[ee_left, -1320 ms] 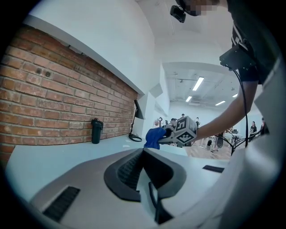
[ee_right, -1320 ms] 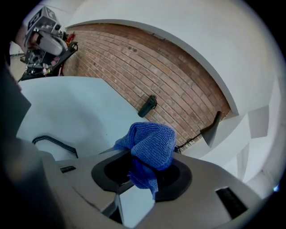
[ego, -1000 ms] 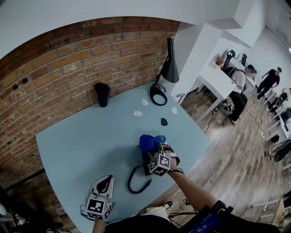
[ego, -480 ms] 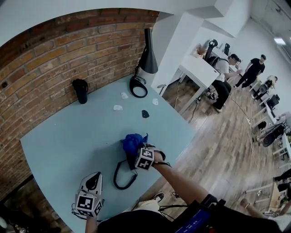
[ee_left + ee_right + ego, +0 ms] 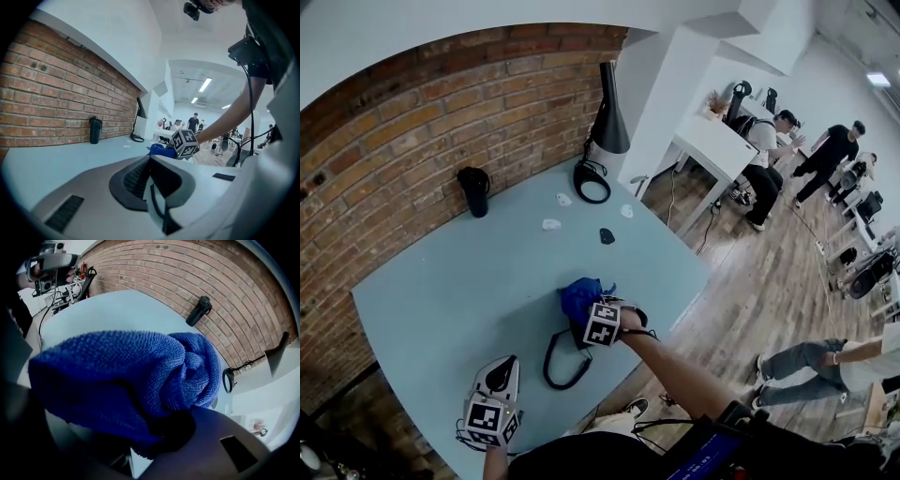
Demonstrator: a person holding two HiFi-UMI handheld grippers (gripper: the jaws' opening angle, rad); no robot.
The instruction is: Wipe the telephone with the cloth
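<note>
A crumpled blue cloth (image 5: 577, 295) lies on the black telephone (image 5: 581, 339), whose cord (image 5: 564, 364) loops toward the table's front edge. My right gripper (image 5: 585, 315) reaches into the cloth from the near side. Its jaws are closing, and the cloth (image 5: 126, 376) is bunched and pinched between them at the right gripper (image 5: 164, 427). The phone's body is mostly hidden under the cloth and gripper. My left gripper (image 5: 502, 370) rests low at the front left, jaws together, holding nothing; the left gripper view shows the cloth (image 5: 157, 149) ahead of it.
On the pale blue table (image 5: 441, 291) a black tumbler (image 5: 473, 190) stands by the brick wall. A black lamp (image 5: 607, 122) with a ring base (image 5: 592, 181) is at the far corner, with small white bits (image 5: 551, 224) and a black piece (image 5: 607, 235) near it. People stand beyond the right edge.
The right gripper has stayed at the cloth on the phone while the head view shifted slightly. A walking person's legs have come into view at the lower right. The left gripper has not moved.
</note>
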